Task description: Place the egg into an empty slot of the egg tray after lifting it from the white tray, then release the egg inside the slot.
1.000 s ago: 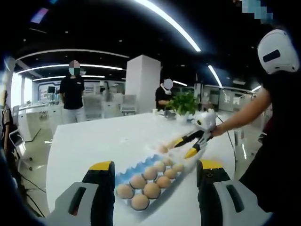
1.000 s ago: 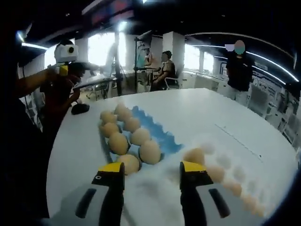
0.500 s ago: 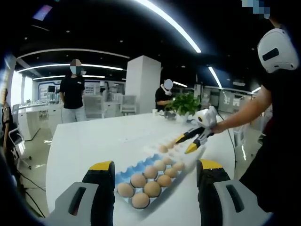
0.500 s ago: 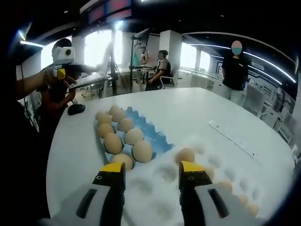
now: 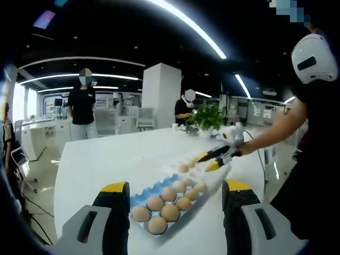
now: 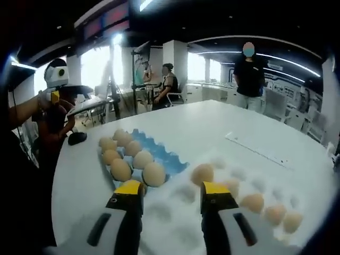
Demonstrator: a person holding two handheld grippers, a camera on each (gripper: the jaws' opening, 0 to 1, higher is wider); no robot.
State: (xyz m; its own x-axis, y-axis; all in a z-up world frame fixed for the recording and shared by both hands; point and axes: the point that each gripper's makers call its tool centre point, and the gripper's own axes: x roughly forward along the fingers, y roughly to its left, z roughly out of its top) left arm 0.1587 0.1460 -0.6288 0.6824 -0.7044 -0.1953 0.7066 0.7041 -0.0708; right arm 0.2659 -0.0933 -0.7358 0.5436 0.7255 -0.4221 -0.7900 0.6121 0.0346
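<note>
A blue egg tray [image 5: 139,195] [image 6: 166,157] holding several brown eggs lies on the white table. Beside it is the white tray [image 6: 240,174] [image 5: 175,169] with several eggs. In the right gripper view, my right gripper [image 6: 170,188] hovers open over the white tray's near end, and one egg [image 6: 202,173] lies just beyond its right jaw. The left gripper view shows that same right gripper [image 5: 204,163] in a person's hand, over the white tray with nothing between its jaws. My left gripper [image 5: 175,187] is open and empty above the blue tray's near end.
The large white table [image 5: 106,154] has free room around both trays. A potted plant [image 5: 207,117] stands at its far end. A long flat strip [image 6: 255,151] lies on the table beyond the white tray. People stand and sit farther back in the room.
The right gripper's camera has swung along the white tray, bringing more of its eggs into view. In the left gripper view, the right gripper has dropped slightly towards the white tray.
</note>
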